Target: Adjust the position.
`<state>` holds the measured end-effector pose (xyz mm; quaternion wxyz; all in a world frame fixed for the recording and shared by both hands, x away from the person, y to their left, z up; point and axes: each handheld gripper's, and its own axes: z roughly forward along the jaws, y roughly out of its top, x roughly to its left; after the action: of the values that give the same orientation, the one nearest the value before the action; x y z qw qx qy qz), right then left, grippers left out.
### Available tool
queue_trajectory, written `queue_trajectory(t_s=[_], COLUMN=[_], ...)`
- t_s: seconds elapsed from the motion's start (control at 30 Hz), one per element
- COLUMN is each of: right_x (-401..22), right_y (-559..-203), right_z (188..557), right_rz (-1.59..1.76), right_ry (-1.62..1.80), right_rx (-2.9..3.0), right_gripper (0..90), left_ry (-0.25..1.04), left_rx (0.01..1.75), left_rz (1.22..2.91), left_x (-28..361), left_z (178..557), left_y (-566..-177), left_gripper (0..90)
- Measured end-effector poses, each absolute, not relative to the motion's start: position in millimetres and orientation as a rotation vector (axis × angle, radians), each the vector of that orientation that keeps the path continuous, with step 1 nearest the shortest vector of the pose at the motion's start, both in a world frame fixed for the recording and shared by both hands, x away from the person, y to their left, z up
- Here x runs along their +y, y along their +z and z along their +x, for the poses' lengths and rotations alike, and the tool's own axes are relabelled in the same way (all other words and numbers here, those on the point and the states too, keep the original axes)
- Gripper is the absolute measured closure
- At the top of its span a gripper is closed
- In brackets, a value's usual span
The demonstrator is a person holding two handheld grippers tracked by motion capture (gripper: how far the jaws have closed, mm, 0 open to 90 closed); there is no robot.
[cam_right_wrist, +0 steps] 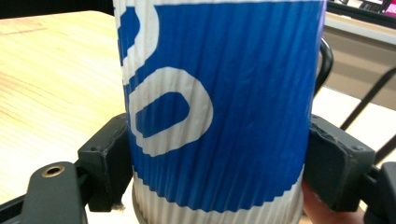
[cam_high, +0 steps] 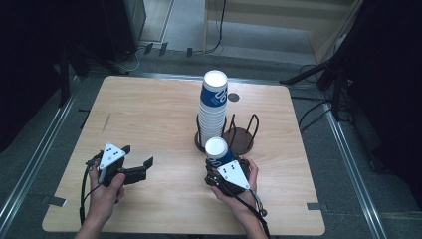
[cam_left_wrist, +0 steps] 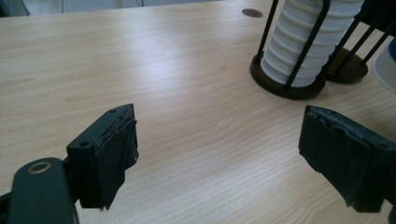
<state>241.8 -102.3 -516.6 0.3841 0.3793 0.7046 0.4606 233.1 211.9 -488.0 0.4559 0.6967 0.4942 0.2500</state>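
Right gripper [cam_high: 226, 167] clamped on a blue-and-white ribbed paper cup [cam_right_wrist: 217, 112], upside down between its pads.
Just beyond the jaws stand the two-ring black wire cup holder [cam_high: 238, 135] and its tall stack of matching cups [cam_high: 213, 112]; the cup should stay upright and lightly squeezed, aligned before lowering. Farther left, the left gripper [cam_high: 135, 158] is open and empty over the wooden table [cam_high: 149, 114].

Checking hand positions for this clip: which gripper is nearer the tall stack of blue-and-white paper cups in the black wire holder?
Right. The right gripper sits just in front of the stack; the left gripper is off to its left.
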Motion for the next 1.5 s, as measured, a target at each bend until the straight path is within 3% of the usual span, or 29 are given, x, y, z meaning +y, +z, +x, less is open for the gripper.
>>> queue_trajectory(t_s=[0.83,1.5], right_x=[-76,-53], right_y=[-528,-538], right_z=[235,221], right_rz=[0.763,0.538], right_ry=[1.048,0.874], right_rx=[1.856,1.877], right_gripper=[18.8,18.8], left_ry=[0.441,0.400], left_rx=[1.025,0.908], left_rz=[1.753,1.813], left_x=[179,158], left_z=[238,230], left_y=[-476,-482], left_gripper=[14.6,19.3])
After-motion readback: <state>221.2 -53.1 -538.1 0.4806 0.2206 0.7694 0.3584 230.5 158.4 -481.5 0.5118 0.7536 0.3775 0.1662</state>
